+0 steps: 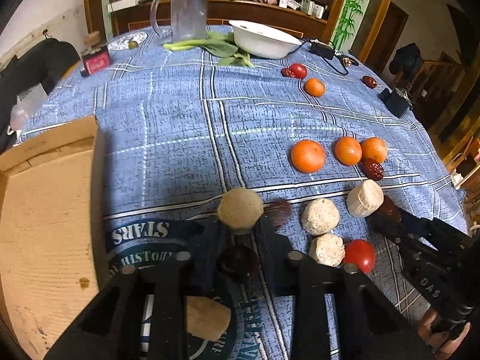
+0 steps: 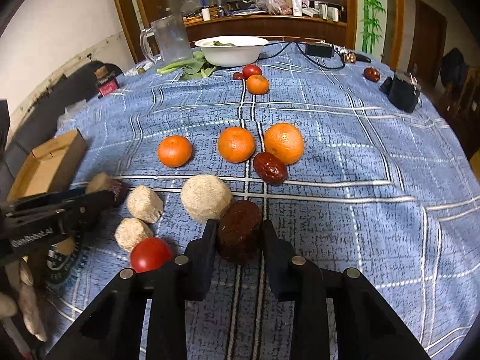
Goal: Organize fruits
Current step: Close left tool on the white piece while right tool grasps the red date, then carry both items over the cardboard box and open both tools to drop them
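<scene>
In the left wrist view my left gripper (image 1: 240,240) is shut on a dark red date (image 1: 238,262), low over the tablecloth. A beige round cake (image 1: 240,210) sits just past its fingertips, and a second date (image 1: 280,213) lies blurred to its right. In the right wrist view my right gripper (image 2: 238,225) is shut on another wrinkled red date (image 2: 238,232), which rests against a pale round cake (image 2: 207,198). Three tangerines (image 2: 237,144) and one more date (image 2: 270,168) lie beyond it. A red tomato (image 2: 150,253) sits left of the right gripper's fingers.
An open cardboard box (image 1: 45,210) stands at the left table edge. Two more pale cakes (image 2: 144,204) lie between the grippers. At the back are a white bowl (image 2: 231,51), leafy greens (image 2: 192,67), a clear pitcher (image 2: 171,40), a tomato and a tangerine (image 2: 257,84), and black devices (image 2: 403,93) at the right.
</scene>
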### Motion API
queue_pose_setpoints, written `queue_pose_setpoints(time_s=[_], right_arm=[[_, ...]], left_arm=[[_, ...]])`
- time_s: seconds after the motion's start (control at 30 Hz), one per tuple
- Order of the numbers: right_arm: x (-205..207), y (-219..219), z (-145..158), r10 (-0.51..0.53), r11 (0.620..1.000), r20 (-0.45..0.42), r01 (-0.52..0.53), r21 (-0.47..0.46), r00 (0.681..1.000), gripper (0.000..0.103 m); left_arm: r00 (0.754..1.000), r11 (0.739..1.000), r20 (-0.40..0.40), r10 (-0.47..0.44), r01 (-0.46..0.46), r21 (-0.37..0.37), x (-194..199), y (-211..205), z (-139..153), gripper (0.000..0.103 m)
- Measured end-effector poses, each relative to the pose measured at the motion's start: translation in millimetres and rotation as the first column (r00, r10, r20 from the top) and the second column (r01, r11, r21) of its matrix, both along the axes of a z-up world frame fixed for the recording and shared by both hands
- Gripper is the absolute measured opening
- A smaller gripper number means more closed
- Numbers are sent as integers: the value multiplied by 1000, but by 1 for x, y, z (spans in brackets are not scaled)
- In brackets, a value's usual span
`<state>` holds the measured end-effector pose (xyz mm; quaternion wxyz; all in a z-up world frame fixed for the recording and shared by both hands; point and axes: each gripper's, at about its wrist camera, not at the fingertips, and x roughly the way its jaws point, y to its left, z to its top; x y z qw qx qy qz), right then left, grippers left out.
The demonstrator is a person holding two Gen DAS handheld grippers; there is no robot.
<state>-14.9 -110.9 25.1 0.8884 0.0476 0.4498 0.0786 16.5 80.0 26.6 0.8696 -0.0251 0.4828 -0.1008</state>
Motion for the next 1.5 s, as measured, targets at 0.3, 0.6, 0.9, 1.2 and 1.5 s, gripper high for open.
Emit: queue_pose_setpoints(time_s=[0.3, 0.6, 0.9, 1.2, 1.5], right_arm=[[-36, 7, 37, 18, 998, 85, -24, 65, 996, 31], [-69, 80, 69, 195, 965, 100, -209, 156, 976, 32], [-96, 202, 62, 439, 880, 39, -439, 183, 898, 32], [-99, 265, 19, 510, 858, -58, -503, 101, 858, 32], [-109, 273, 18, 535, 844, -32, -532, 59, 844, 57]], left_arm=[[995, 989, 80, 63, -51, -141, -47, 40, 30, 25], [965, 965, 139, 224, -199, -172, -109, 129, 50, 26], [916, 928, 148, 374, -368, -66, -147, 204, 36, 26], [912, 919, 120, 392, -395, 2, -155, 219, 21, 26], [891, 902, 147, 430, -429, -45, -164, 224, 34, 61]])
